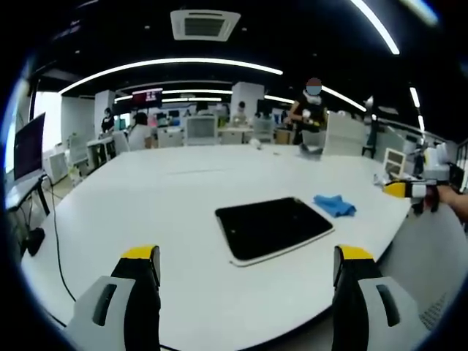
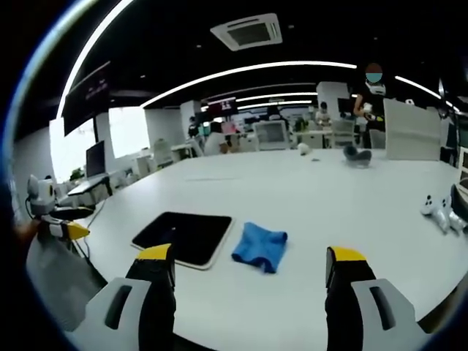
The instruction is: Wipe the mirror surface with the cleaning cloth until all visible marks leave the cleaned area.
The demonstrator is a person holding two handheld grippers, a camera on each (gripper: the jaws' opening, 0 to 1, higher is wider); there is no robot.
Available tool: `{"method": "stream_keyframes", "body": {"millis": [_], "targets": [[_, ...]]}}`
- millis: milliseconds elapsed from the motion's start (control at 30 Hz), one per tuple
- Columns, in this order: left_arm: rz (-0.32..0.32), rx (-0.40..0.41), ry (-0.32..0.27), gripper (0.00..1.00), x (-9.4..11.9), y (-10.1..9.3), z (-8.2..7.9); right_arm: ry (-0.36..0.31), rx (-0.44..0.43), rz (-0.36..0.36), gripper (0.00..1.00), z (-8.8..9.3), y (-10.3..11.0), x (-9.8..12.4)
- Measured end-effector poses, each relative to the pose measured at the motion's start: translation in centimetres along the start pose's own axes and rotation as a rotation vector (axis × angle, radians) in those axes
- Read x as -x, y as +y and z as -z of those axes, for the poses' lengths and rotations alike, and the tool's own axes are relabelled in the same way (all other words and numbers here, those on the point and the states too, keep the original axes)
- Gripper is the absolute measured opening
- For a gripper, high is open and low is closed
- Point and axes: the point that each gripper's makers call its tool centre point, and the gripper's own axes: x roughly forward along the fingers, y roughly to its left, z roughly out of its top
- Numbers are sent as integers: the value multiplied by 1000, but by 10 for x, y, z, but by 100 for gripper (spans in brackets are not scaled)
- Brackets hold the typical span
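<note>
A flat dark mirror [image 1: 273, 227] with a pale rim lies on the white table [image 1: 183, 197]. A crumpled blue cleaning cloth [image 1: 335, 205] rests just beside its far right corner. In the right gripper view the mirror [image 2: 184, 236] lies to the left of the cloth [image 2: 260, 246], which sits a short way ahead of my right gripper [image 2: 249, 274]. My left gripper [image 1: 248, 267] hovers open near the table's front edge, short of the mirror. Both grippers stand open and hold nothing. The right gripper [image 1: 404, 189] also shows at the right edge of the left gripper view, and the left gripper [image 2: 69, 230] at the left edge of the right gripper view.
A white game-controller-like object [image 2: 439, 210] lies at the table's right side. A dark bowl-like item [image 2: 357, 154] and a small white object [image 2: 303, 149] sit at the far edge. A cable [image 1: 58, 256] hangs off the left edge. People, desks and monitors fill the office beyond.
</note>
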Motion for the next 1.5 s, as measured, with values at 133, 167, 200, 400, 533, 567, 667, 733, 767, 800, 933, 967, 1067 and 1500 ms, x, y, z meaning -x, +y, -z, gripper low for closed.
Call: {"method": "stream_keyframes", "body": {"millis": [133,167,200,400,533,567,667,733,767,800,933,967,1067,1500], "targets": [[5,0,-9,96,1,-1,-2,3,6,-4,84,0,1,0],[6,0,-10,97,1,-1,-2,3,7,-5,84,0,1,0],[7,0,-11,98,1,-1,-2,5,8,-8,84,1,1,-1],[12,-2,-11,98,0,-2,-2,10,14,-14,84,1,3,-1],[12,-1,-13,99,0,-2,-2,9,12,-13,84,1,3,-1],[14,-4,-11,99,0,-3,-2,8,11,-12,84,1,3,-1],[16,0,-15,99,0,-3,-3,3,7,-8,84,0,2,-1],[16,-2,-15,99,0,-4,-3,-2,3,-7,84,0,2,0],[16,-2,-15,99,1,-4,-2,-6,1,-7,84,-1,2,0],[17,-2,-13,99,1,-4,-2,-8,0,-7,84,-1,1,0],[6,0,-16,97,1,-2,-3,-9,-3,-7,84,-1,1,1],[6,2,-15,97,1,-2,-3,-8,-2,-9,84,-1,2,1],[0,4,-14,97,1,-1,-2,-2,2,-13,84,0,2,0],[5,9,-26,95,1,-1,-5,-48,-12,-41,74,-8,8,2]]}}
